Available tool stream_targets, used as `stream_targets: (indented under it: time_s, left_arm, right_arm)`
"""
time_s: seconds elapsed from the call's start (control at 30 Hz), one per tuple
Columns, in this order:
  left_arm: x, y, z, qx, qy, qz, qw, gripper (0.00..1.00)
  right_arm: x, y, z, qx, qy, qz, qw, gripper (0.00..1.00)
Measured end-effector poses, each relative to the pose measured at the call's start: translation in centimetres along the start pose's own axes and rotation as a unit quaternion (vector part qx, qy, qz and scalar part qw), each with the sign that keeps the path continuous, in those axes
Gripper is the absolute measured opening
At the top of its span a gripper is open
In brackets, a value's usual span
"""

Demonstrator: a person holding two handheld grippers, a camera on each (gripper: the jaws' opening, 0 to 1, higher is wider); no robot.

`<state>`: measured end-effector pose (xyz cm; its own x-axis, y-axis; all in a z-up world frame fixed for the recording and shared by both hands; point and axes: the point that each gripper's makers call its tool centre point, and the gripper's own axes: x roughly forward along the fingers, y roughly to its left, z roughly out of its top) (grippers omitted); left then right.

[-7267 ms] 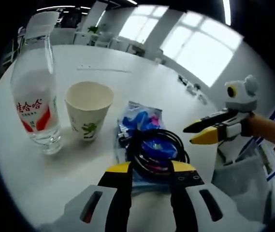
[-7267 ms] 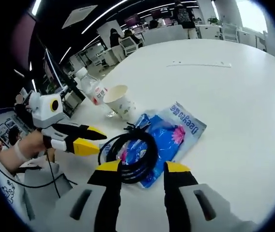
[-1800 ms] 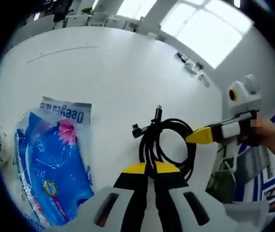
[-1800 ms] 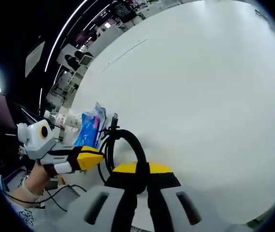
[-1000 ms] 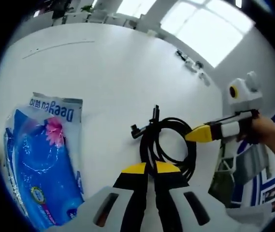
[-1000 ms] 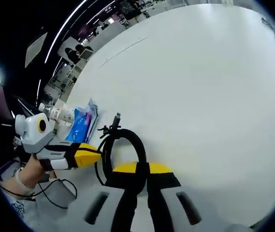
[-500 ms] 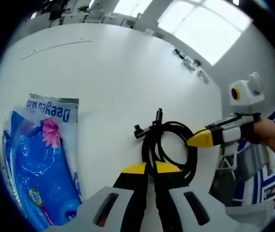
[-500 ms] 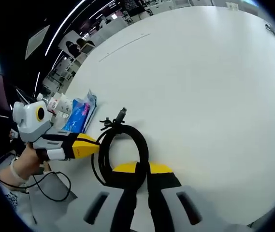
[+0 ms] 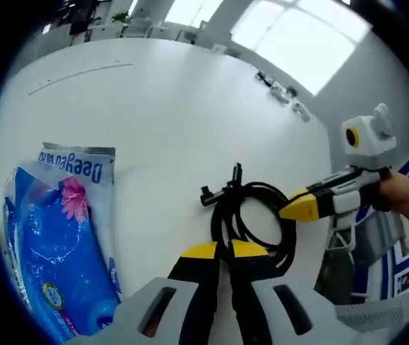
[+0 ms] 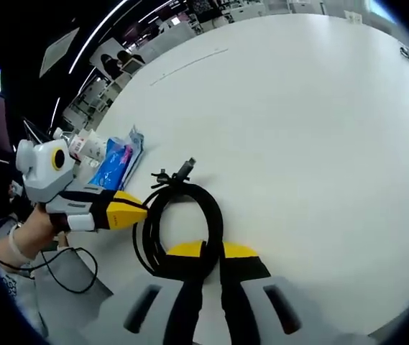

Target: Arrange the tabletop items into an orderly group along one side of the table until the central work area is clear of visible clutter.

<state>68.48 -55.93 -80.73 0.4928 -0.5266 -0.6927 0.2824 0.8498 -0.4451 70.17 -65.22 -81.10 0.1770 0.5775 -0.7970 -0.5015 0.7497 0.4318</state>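
Note:
A coil of black cable (image 9: 219,213) lies on the white round table (image 9: 154,108), plug ends pointing away from me. My left gripper (image 9: 223,250) is shut on the coil's near side. The right gripper (image 9: 299,207) comes in from the right, its yellow tips closed on the coil's right side. In the right gripper view the coil (image 10: 216,213) forms a ring, with my right gripper (image 10: 214,251) shut on its near edge and the left gripper (image 10: 134,210) at its left edge. A blue plastic packet (image 9: 53,237) lies flat to the left.
The blue packet (image 10: 115,165) and a clear water bottle (image 10: 82,147) sit near the table's edge, beyond the left gripper. Small items (image 9: 283,90) lie at the far rim under the windows. A thin black cord (image 10: 75,277) hangs below the person's hand.
Both grippers keep their hold on the cable coil. The views have shifted slightly, and the coil sits a little nearer the table edge by the packet.

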Motion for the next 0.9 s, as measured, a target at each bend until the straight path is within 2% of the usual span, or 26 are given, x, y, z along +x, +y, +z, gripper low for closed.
stream_targets:
  time_s: [0.37, 0.53, 0.77, 0.9]
  left_arm:
    - [0.0, 0.1, 0.0, -0.012, -0.022, -0.007, 0.9997, 0.01]
    - [-0.1, -0.2, 0.1, -0.015, -0.027, -0.012, 0.9994, 0.03]
    - [-0.3, -0.5, 0.0, -0.01, -0.03, -0.013, 0.9994, 0.09]
    - [-0.8, -0.2, 0.2, -0.017, -0.04, -0.005, 0.9991, 0.23]
  right_arm:
    - [0.0, 0.2, -0.2, -0.007, -0.008, 0.003, 0.9999, 0.06]
    - [-0.1, 0.4, -0.2, -0.008, -0.011, 0.008, 0.9999, 0.11]
    - [-0.4, 0.8, -0.1, -0.024, -0.018, 0.011, 0.9995, 0.23]
    - [-0.8, 1.0, 0.2, -0.04, -0.027, 0.007, 0.9988, 0.27]
